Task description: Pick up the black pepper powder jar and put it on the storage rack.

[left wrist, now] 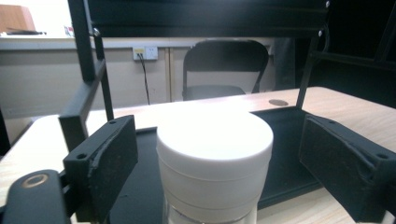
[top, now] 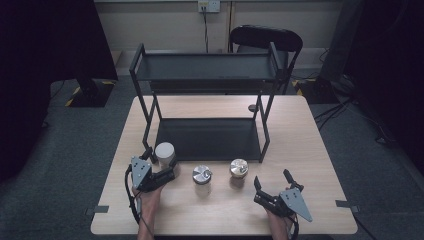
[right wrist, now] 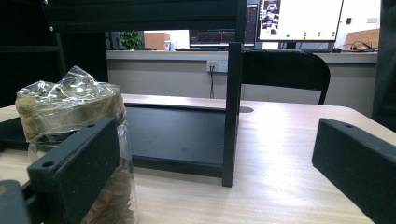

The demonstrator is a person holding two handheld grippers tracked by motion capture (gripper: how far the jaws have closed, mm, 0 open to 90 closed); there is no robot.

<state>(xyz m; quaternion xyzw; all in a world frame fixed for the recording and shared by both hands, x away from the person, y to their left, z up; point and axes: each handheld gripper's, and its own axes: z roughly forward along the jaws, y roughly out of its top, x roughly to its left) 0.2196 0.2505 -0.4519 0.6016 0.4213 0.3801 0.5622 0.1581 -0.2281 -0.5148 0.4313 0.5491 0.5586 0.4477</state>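
While the left gripper (top: 161,161) straddled the white-lidded jar (left wrist: 214,154) at the shelf's (top: 207,140) front edge, its jaws stood apart with gaps either side; closing evenly below the lid would have suited. The right gripper (top: 272,181) rested open, empty.

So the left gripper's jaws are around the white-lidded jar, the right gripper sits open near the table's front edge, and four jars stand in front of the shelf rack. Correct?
Not four. The high view shows three jars in front of the shelf rack: the white-lidded jar between the left gripper jaws, and two more jars beside it. The right gripper does sit open near the table front edge.
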